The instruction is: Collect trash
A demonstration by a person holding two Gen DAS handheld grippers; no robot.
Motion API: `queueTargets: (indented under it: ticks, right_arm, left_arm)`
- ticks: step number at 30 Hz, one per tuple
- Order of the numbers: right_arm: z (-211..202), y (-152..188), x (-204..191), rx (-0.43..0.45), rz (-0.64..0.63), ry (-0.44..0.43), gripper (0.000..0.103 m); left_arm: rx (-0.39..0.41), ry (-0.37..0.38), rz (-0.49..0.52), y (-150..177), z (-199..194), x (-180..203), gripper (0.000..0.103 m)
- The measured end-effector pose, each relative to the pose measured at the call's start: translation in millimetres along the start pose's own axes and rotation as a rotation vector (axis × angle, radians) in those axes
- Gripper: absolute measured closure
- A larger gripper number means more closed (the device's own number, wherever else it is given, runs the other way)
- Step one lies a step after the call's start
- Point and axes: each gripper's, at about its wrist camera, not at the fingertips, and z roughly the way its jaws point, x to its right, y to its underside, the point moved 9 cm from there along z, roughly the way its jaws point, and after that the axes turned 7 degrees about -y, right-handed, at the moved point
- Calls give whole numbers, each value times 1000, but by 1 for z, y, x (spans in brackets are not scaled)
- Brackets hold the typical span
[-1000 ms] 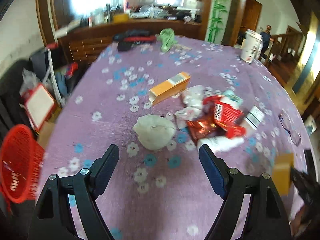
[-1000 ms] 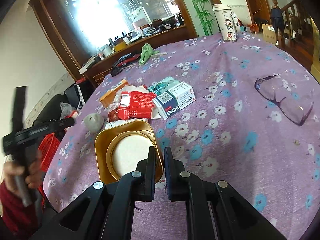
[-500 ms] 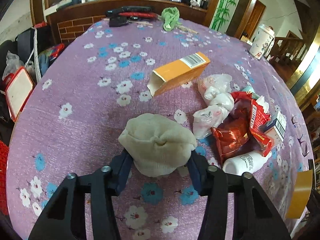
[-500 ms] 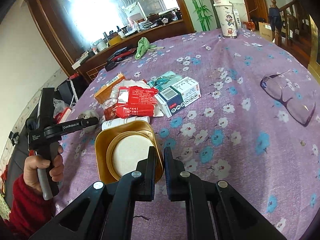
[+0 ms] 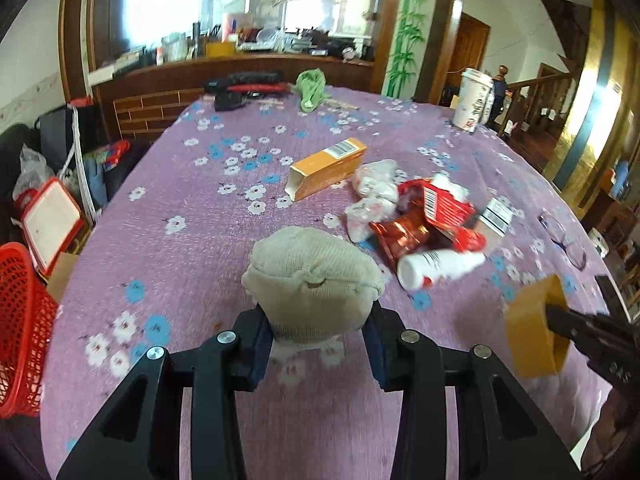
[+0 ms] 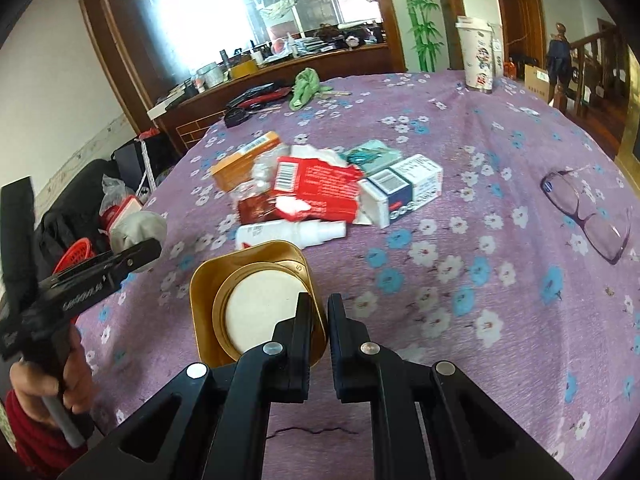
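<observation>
- We count two tools: left tool (image 5: pixel 318 354) closing, pads pressing the balled beige sock (image 5: pixel 312 280), held above the near counter (image 5: pixel 200 240); right tool (image 6: pixel 319 316) clamped on the wall of one gold tin (image 6: pixel 256 300).
- Trash pile mid-counter: one orange carton (image 5: pixel 326 168), one white bottle (image 5: pixel 438 266), one red wrapper (image 6: pixel 320 188), one blue-white box (image 6: pixel 404 188).
- One pair of glasses (image 6: pixel 586 212) on the right; one cup (image 6: pixel 476 56) far.
- Purple floral cloth, wooden sideboard behind; red basket (image 5: pixel 20 328) at left.
- Carton's long axis runs near-left to far-right, open end near.
</observation>
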Motion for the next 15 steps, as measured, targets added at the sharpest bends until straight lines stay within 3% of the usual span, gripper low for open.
queueTargets:
  ticks: [15]
  right_arm:
    - [-13, 5, -21, 15, -44, 50, 95]
  left_arm:
    - [49, 17, 47, 21, -27, 4, 64]
